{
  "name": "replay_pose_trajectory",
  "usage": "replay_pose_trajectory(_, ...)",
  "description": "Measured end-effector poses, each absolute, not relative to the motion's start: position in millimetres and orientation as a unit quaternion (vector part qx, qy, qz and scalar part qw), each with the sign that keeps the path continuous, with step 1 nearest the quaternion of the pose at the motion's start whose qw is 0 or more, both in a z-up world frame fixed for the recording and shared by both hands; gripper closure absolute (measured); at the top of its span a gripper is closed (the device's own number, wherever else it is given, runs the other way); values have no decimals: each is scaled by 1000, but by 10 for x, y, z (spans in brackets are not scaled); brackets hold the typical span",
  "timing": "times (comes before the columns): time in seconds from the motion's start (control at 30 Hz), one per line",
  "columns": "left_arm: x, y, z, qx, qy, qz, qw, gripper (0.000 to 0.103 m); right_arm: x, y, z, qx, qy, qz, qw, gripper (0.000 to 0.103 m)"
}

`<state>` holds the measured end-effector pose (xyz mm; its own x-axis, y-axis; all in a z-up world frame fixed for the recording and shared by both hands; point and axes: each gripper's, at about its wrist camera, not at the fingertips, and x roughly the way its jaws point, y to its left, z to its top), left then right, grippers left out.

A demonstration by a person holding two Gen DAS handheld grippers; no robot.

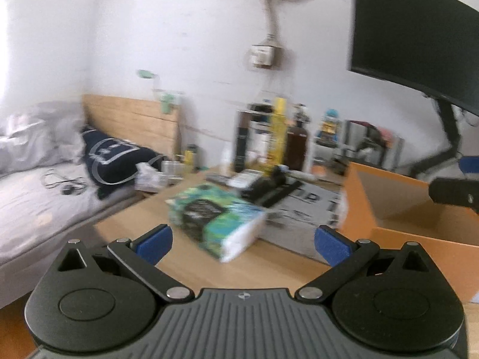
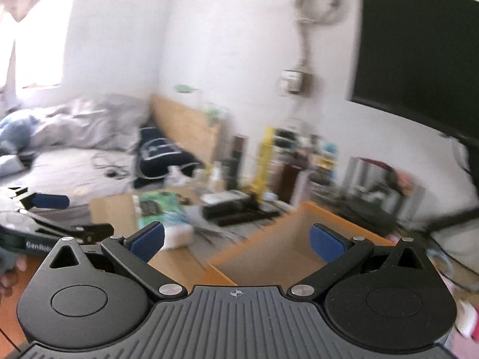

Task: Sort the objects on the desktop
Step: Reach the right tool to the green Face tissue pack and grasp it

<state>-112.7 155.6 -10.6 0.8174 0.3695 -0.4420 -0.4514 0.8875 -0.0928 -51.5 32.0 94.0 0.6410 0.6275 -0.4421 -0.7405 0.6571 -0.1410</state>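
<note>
My left gripper (image 1: pixel 243 243) fills the bottom of its frame with its blue-padded fingers (image 1: pixel 155 243) spread wide apart and nothing between them. Just above the gap, at the centre of the frame, a green-and-white tissue pack (image 1: pixel 217 223) lies on the wooden desk (image 1: pixel 134 227), blurred but plainly resting flat near the desk's left edge. Behind it, towards upper centre, a black strapped device (image 1: pixel 271 190) sits on a grey printed mat (image 1: pixel 302 212), and further back stand a yellow bottle (image 1: pixel 277 131), a brown bottle (image 1: pixel 296 146) and a small blue-hatted figurine (image 1: pixel 329 127). At the right of the frame an open cardboard box (image 1: pixel 398 209) shows its bare inside, and part of my right gripper pokes in over it from the right edge. A dark monitor (image 1: pixel 413 30) on an arm takes the upper right, and a bed (image 1: pixel 39 188) with a navy pillow lies at the left. In the right wrist view my right gripper (image 2: pixel 236 243) also has its fingers parted and holds nothing; it hangs over the near corner of the cardboard box (image 2: pixel 269 245) at lower centre. The tissue pack (image 2: pixel 161 212) shows left of centre, much smeared, and my left gripper (image 2: pixel 60 218) comes in at the left edge, with part of a hand (image 2: pixel 12 264) below it. This view is too blurred for finer detail on the desk clutter.
</note>
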Motion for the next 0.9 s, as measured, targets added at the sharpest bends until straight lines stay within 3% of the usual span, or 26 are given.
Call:
replay_pose_trajectory(0.3,-1543,2118,-145,-110,204,294,927,0,-362,1354,949,-203,198,471,836,0)
replay_pose_trajectory(0.9,-1652,2684,-307,-132,215,300,920,0,106,2897,262,-294,338,478,755,0)
